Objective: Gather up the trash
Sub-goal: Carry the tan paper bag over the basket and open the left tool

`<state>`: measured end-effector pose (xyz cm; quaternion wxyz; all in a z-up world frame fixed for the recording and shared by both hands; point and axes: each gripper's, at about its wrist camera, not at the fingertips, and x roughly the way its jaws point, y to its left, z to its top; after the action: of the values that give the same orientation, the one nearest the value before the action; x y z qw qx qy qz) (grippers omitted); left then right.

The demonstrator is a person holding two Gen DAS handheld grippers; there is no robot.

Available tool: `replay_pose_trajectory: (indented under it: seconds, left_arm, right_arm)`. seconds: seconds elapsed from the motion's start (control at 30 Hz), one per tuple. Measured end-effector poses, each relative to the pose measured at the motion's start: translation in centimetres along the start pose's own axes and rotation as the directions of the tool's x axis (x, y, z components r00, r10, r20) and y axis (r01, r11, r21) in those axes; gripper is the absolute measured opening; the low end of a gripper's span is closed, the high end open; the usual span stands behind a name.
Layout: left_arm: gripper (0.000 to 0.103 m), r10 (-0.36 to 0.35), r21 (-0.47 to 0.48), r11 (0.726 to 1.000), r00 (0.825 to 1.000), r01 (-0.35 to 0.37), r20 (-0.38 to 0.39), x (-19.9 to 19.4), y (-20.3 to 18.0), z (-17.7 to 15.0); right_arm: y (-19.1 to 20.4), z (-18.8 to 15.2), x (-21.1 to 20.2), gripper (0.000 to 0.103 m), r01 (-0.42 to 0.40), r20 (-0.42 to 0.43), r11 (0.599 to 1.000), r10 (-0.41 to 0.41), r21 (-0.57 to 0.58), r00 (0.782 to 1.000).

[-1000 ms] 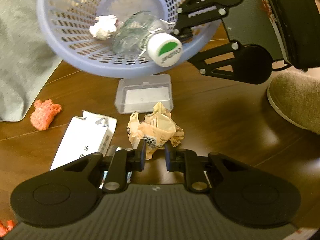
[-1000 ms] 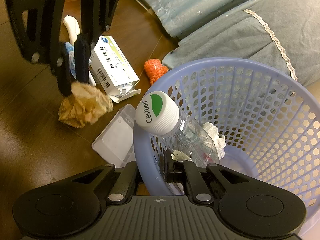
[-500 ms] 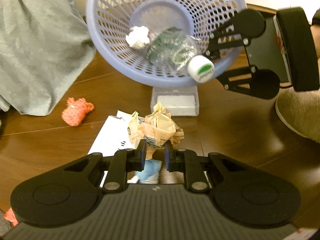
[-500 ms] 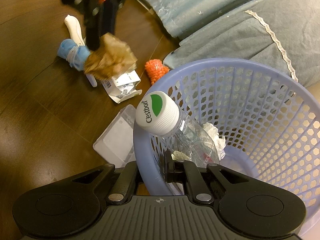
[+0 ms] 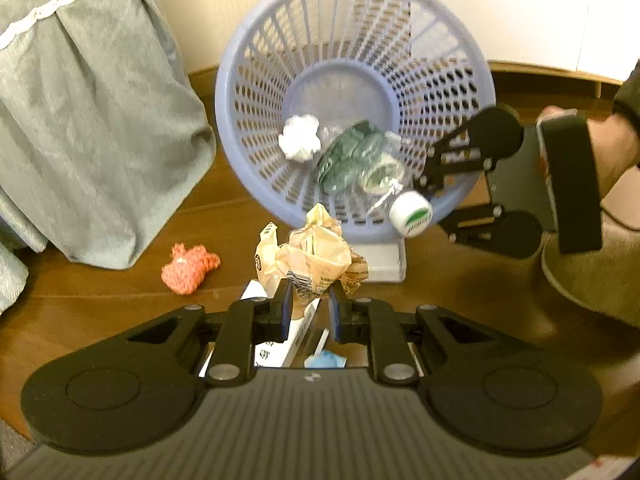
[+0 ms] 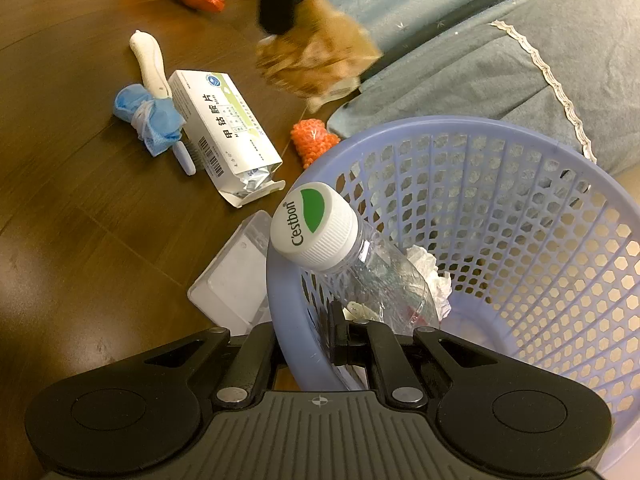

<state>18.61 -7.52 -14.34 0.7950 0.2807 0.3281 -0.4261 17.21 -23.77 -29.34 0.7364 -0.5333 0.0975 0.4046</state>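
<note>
While clenched jaws carry the crumpled wrapper (image 5: 316, 252), litter rings the basket (image 5: 256, 40).
Right gripper (image 6: 308, 340) pinches its rim; the bottle (image 6: 360, 264) inside points cap-first at that rim, beside a medicine box (image 6: 224, 136).

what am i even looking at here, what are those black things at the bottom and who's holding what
The black things are hand-held tongs, one per hand, each with a camera looking along its fingers. One picture is from the left tongs, pinching a crumpled paper wrapper. The other is from the right tongs, clamped on the rim of a tilted purple basket that holds a plastic bottle and a tissue wad. On the wooden floor lie a medicine box, a clear plastic case and an orange scrap.
</note>
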Motion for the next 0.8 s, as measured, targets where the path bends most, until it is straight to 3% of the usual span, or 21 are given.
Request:
replay_pose_trajectory:
  seconds: [0.2,0.33,0.5,0.63,0.8]
  left_arm:
    - [0.015,-0.02,-0.005,1.0,0.997,0.02,0.078,-0.7,-0.5,3.1]
    - [0.016,-0.031,0.006,1.0,0.988,0.03,0.149,0.2,-1.1,6.9]
    - [0.029,-0.014,-0.021,1.0,0.979,0.018,0.206,2.0,-1.0,10.1]
    - [0.03,0.02,-0.052,0.999,0.982,-0.011,0.189,1.6,-0.2,8.9]
    - [0.029,0.077,-0.073,0.995,0.995,-0.072,0.066,1.0,1.1,3.7]
  right_arm:
    - [0.0,0.0,-0.1,0.003,-0.002,0.004,1.0,0.002,-0.001,1.0]
    - [0.2,0.0,-0.4,0.003,-0.004,0.008,1.0,0.004,-0.001,1.0]
    - [0.2,0.1,-0.5,0.003,-0.003,0.009,1.0,0.003,0.004,1.0]
    - [0.1,0.1,-0.5,0.003,-0.001,0.013,1.0,0.001,0.015,1.0]
    - [0.0,0.2,-0.5,0.003,-0.001,0.013,1.0,0.0,0.024,1.0]
